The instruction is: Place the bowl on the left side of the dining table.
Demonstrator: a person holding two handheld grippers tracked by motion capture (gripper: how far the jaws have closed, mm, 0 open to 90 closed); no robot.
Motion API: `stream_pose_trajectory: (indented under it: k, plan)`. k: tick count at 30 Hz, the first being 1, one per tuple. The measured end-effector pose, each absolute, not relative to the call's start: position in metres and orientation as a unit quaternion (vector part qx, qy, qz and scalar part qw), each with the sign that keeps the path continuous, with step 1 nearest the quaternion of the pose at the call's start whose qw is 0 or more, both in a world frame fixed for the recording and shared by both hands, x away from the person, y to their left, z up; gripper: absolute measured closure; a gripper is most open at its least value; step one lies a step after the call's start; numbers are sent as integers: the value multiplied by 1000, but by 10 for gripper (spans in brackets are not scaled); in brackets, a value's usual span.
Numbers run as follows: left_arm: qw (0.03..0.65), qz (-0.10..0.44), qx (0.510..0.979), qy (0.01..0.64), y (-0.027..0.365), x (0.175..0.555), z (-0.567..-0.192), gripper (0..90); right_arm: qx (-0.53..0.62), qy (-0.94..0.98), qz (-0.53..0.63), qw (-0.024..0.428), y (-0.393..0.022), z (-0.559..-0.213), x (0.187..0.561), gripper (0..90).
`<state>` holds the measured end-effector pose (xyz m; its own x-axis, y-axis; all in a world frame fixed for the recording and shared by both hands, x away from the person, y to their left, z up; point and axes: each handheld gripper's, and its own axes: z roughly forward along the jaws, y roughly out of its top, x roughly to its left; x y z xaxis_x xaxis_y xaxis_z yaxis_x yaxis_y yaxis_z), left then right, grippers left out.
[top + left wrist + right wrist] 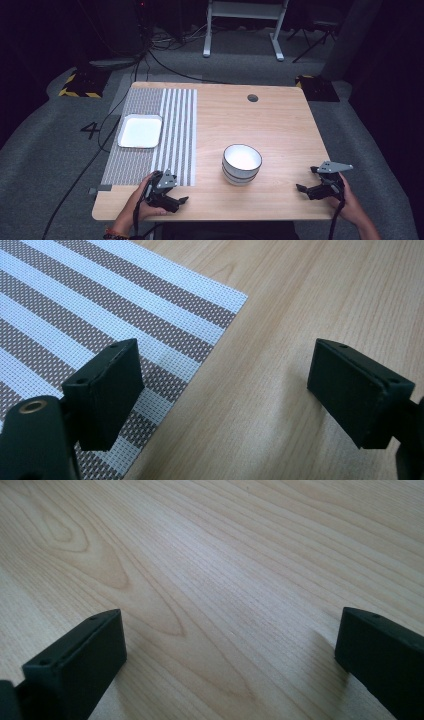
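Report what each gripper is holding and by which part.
Nothing is held. The left gripper is open over the placemat's corner; the right gripper is open over bare table.

Pretty roomy table (280, 125) tbh. The far right corner and the whole right edge are bare wood. Only real obstacle mid-table is the stack of bowls (242, 163), near the front edge between the left gripper (175, 199) and right gripper (306, 186). A flat plate (140, 131) sits on the placemat (175, 125) along the left edge, low enough to pass over.
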<state>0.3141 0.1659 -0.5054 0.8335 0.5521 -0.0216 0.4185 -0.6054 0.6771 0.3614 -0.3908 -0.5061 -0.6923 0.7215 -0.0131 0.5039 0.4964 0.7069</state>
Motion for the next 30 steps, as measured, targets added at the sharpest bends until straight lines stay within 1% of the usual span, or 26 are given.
stream_pose_trajectory:
  k: [24,30]
  plan:
    - [349,104,890,274,164,316,-505,138,351,854,351,156,-391,-506,363,5]
    - [347,105,886,288,162,315,-504,151,353,853,352,155,-391,-506,362,5]
